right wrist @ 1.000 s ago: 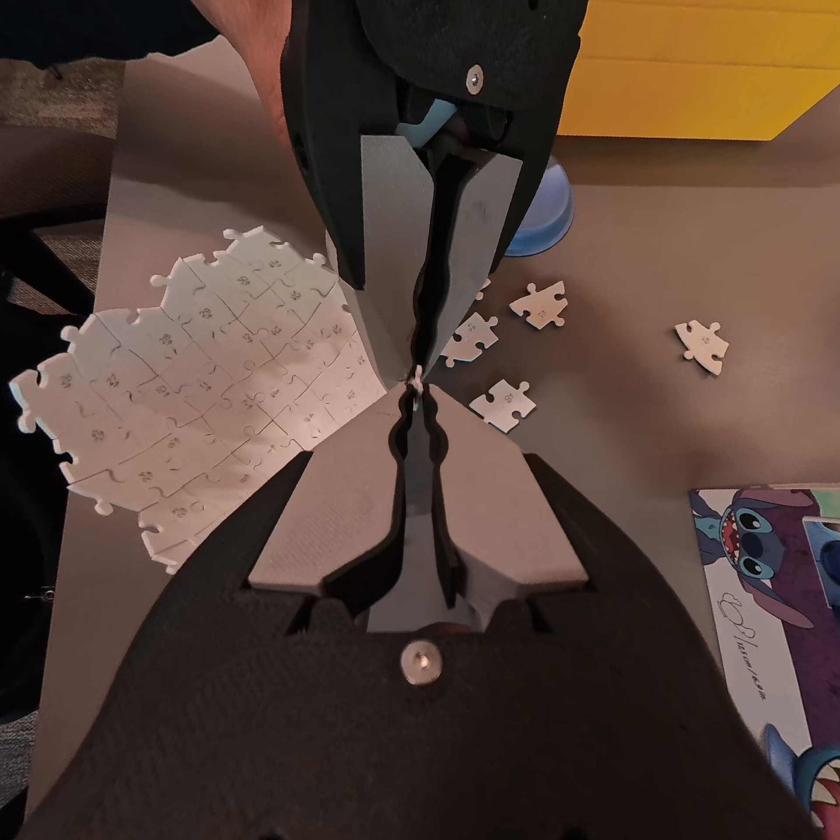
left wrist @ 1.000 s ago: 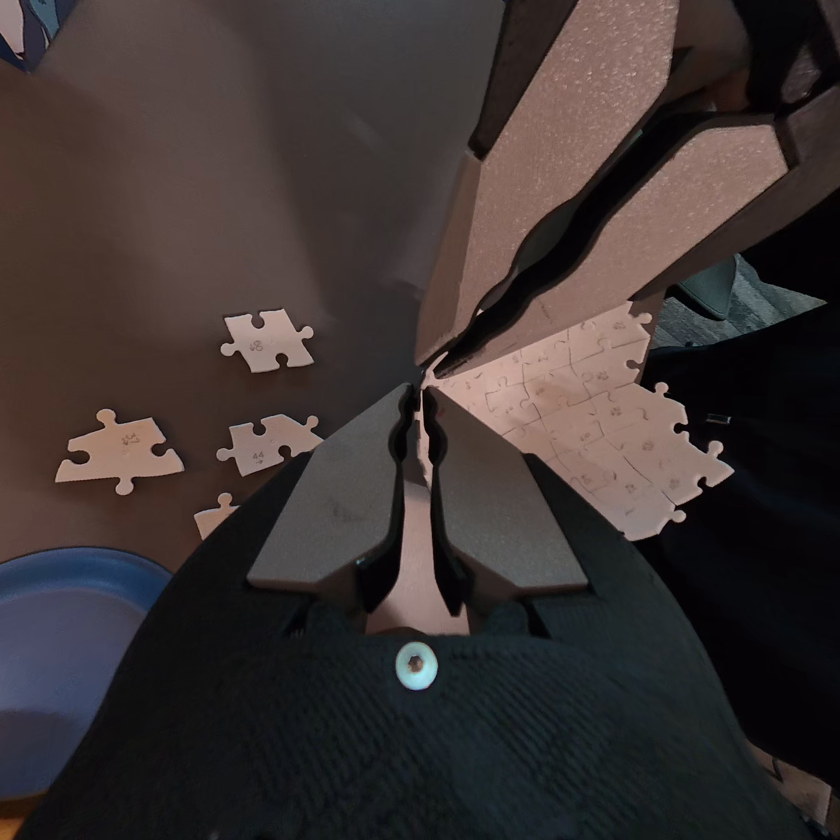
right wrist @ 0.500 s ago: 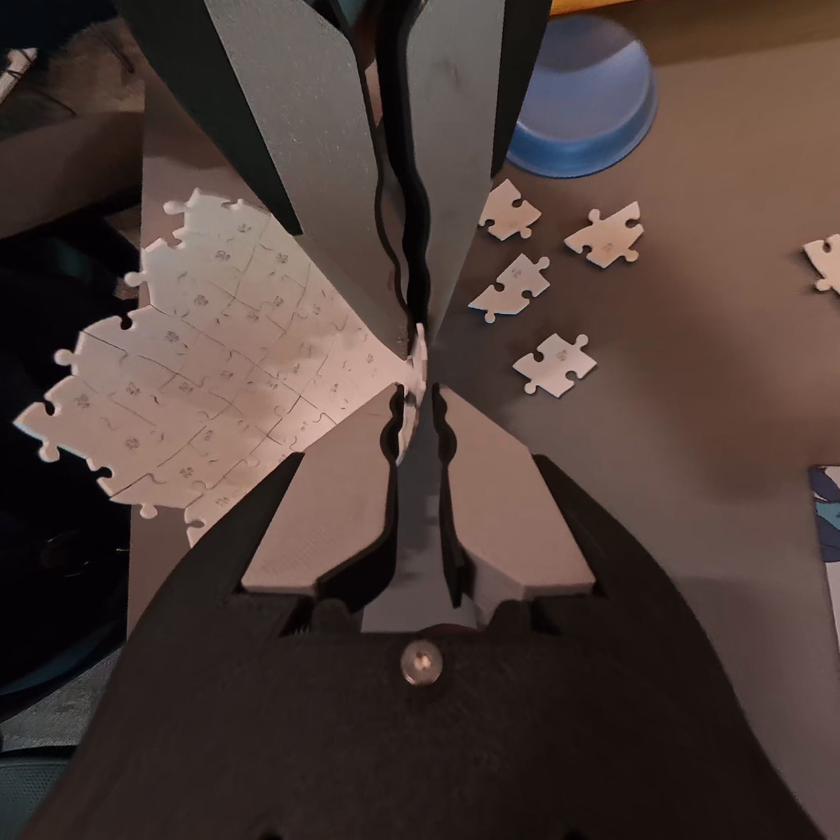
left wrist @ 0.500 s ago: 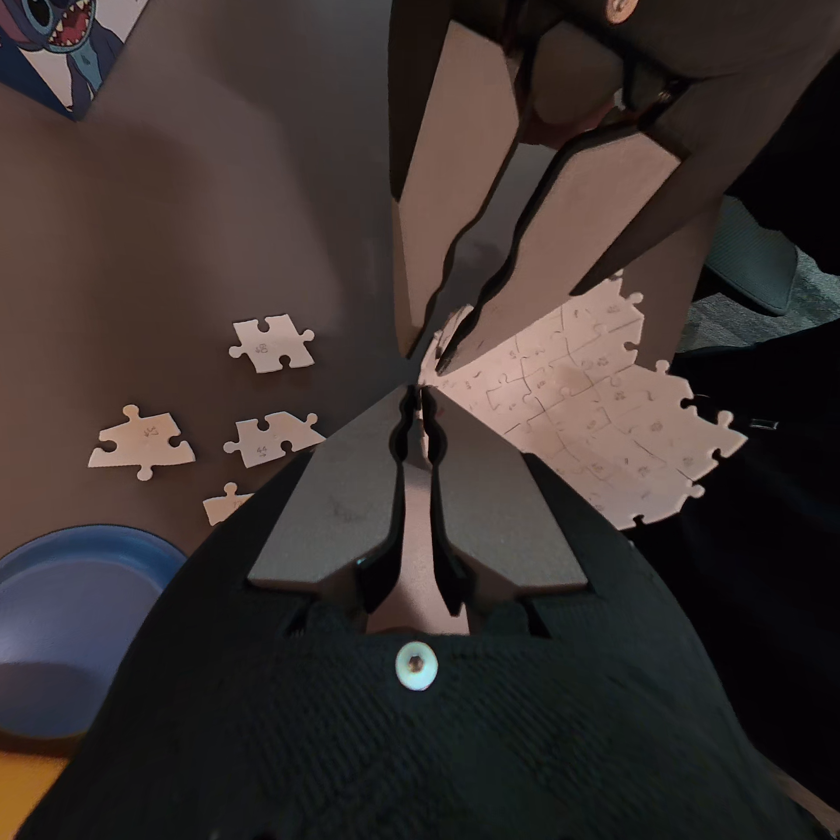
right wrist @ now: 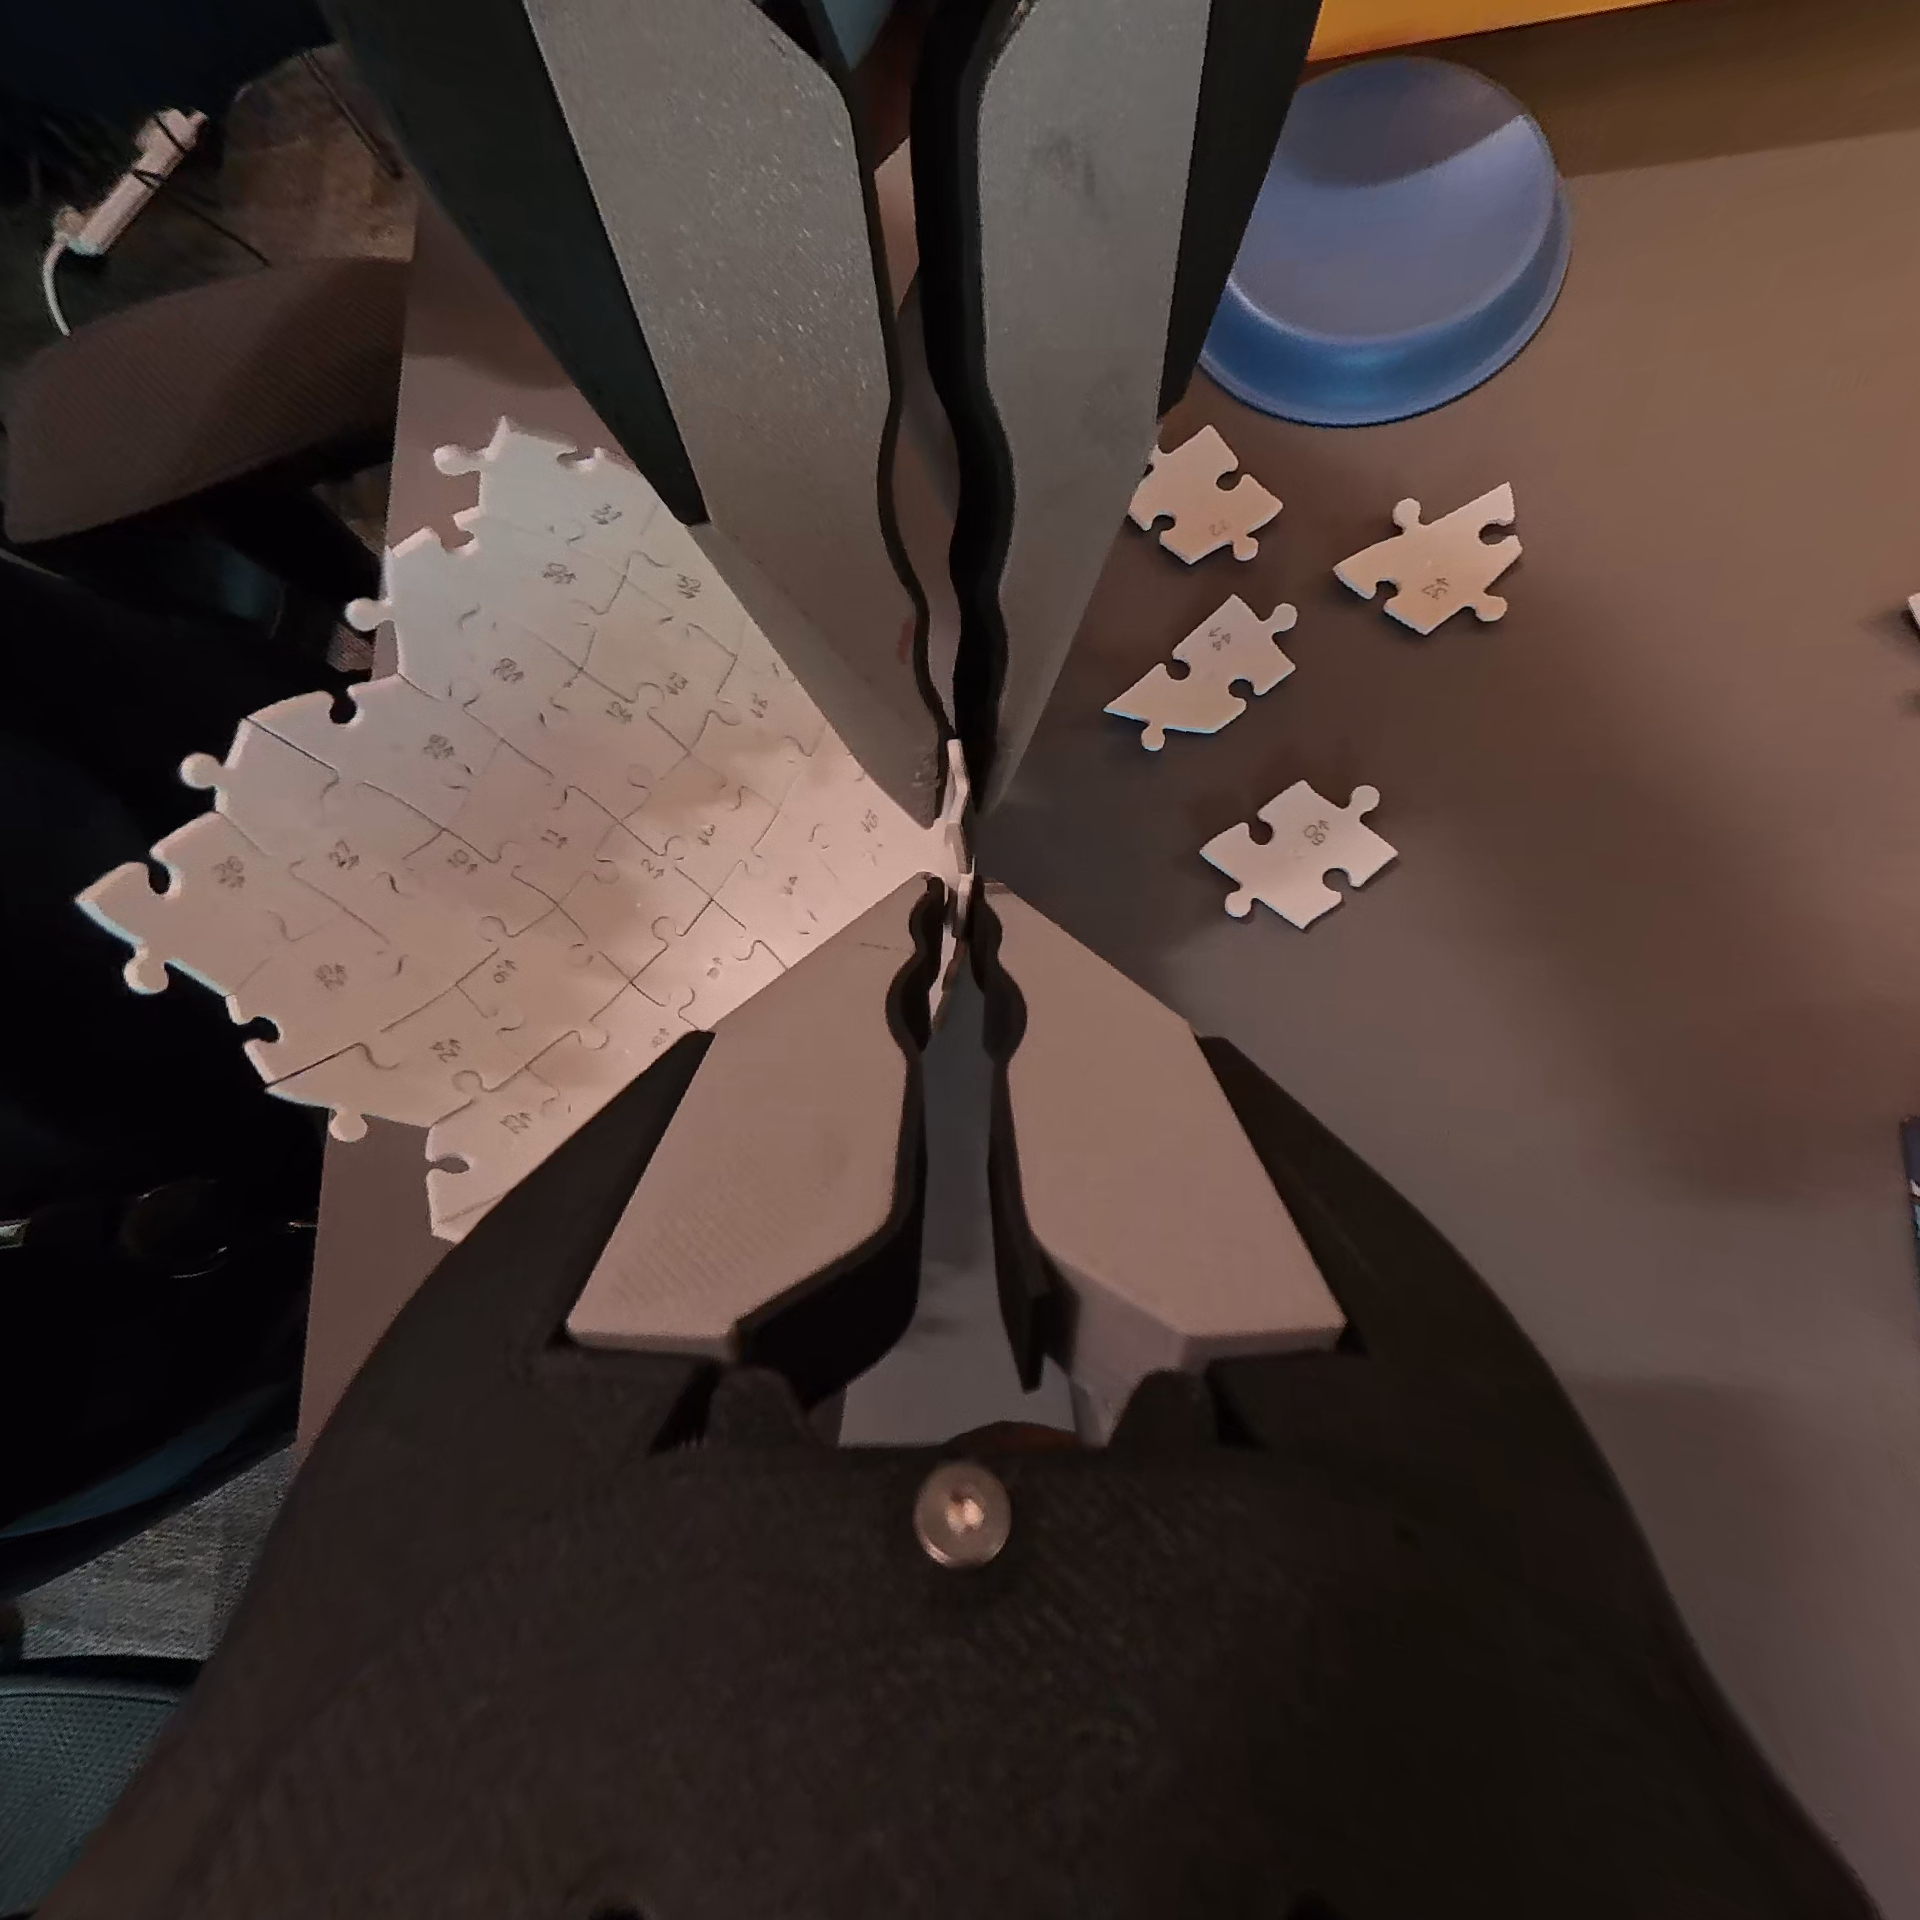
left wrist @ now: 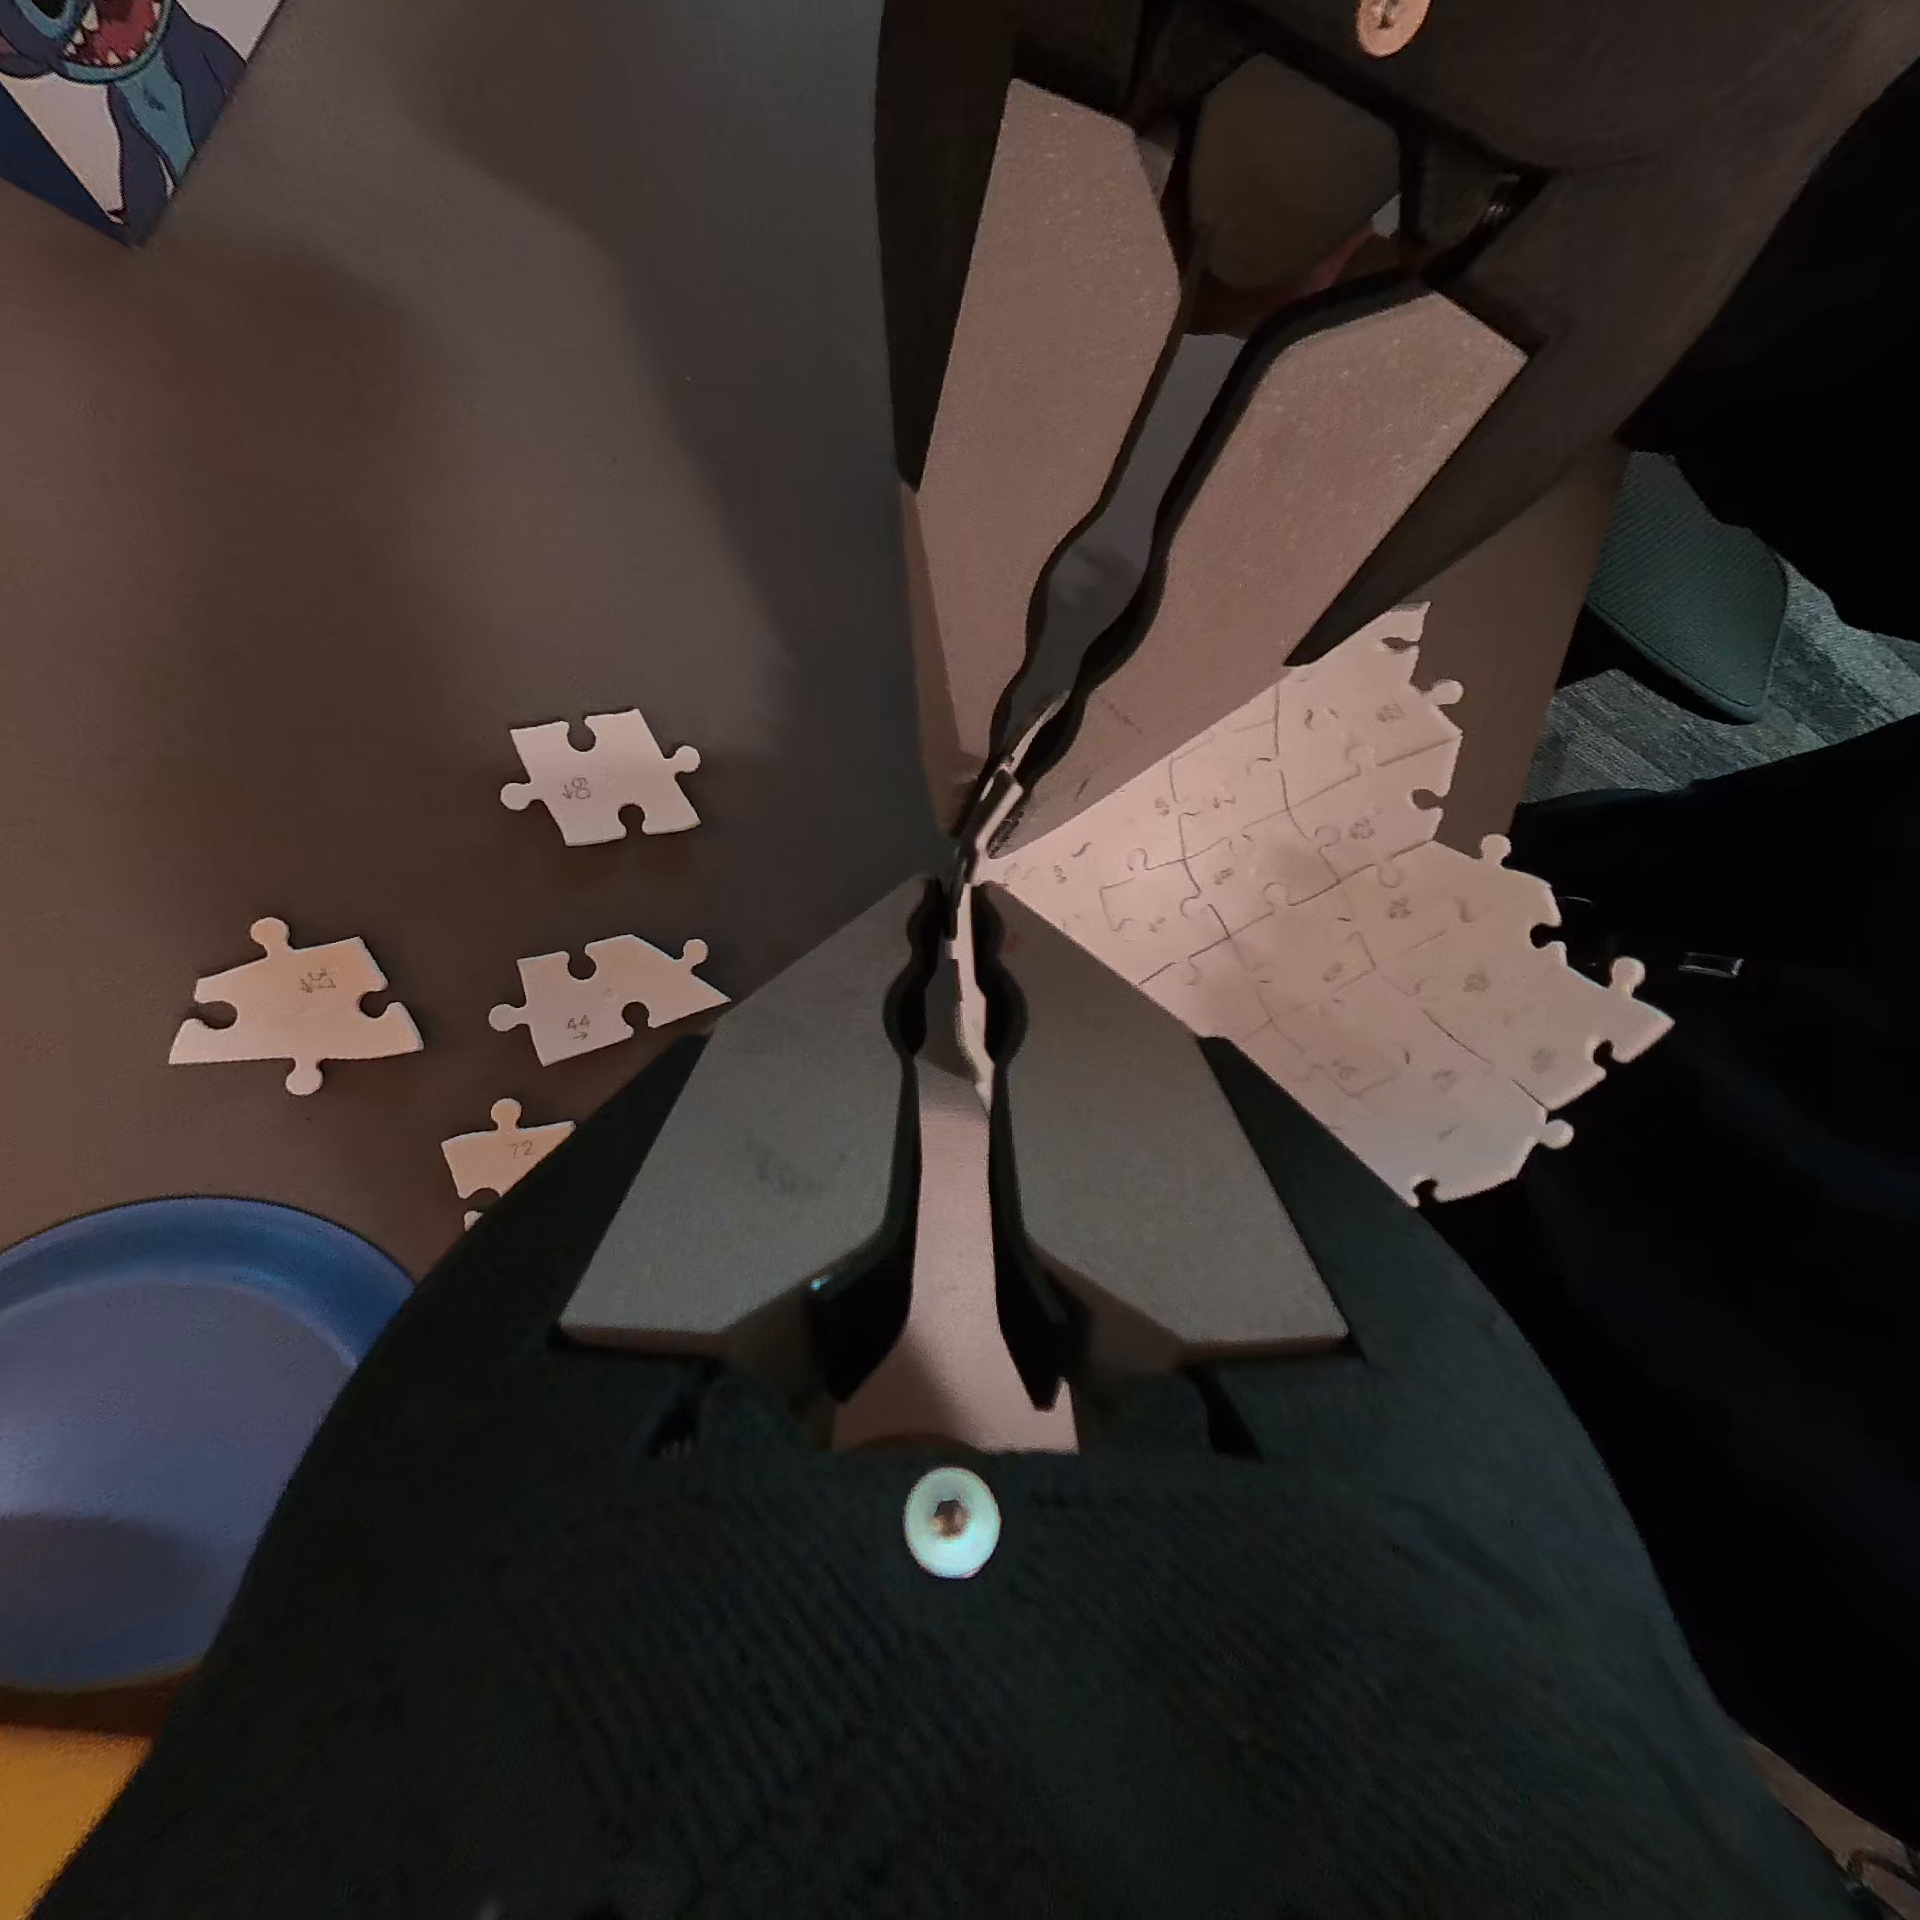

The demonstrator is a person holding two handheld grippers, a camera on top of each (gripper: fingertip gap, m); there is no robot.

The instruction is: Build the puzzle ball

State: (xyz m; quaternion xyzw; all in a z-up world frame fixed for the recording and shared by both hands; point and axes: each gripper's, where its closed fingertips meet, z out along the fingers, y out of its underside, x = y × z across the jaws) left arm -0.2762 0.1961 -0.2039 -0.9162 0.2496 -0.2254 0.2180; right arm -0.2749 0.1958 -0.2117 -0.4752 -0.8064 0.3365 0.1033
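A curved white section of joined puzzle pieces point(left wrist: 1299, 914) is held up over the dark table, its numbered back facing me. It also shows in the right wrist view point(right wrist: 499, 852). My left gripper point(left wrist: 961, 904) is shut on the section's near edge, seen edge-on between its fingers. My right gripper point(right wrist: 961, 914) is shut on the same edge from the opposite side. The two grippers meet tip to tip: the right one point(left wrist: 997, 800) comes down from the top of the left wrist view, and the left one point(right wrist: 961, 774) comes down from the top of the right wrist view.
Several loose white pieces point(left wrist: 603, 779) point(right wrist: 1299, 847) lie on the table point(left wrist: 416, 468) beside the grippers. A blue bowl point(left wrist: 156, 1403) point(right wrist: 1392, 260) stands past them. A cartoon picture card point(left wrist: 114, 94) lies at a corner. A dark chair point(right wrist: 156, 416) is off the table's edge. Both grippers' tips are close together, under 4 cm apart.
Both grippers have tilted and come closer together on the section's edge. The right gripper opened a little half a second ago and has closed on the edge again. The section stays held.
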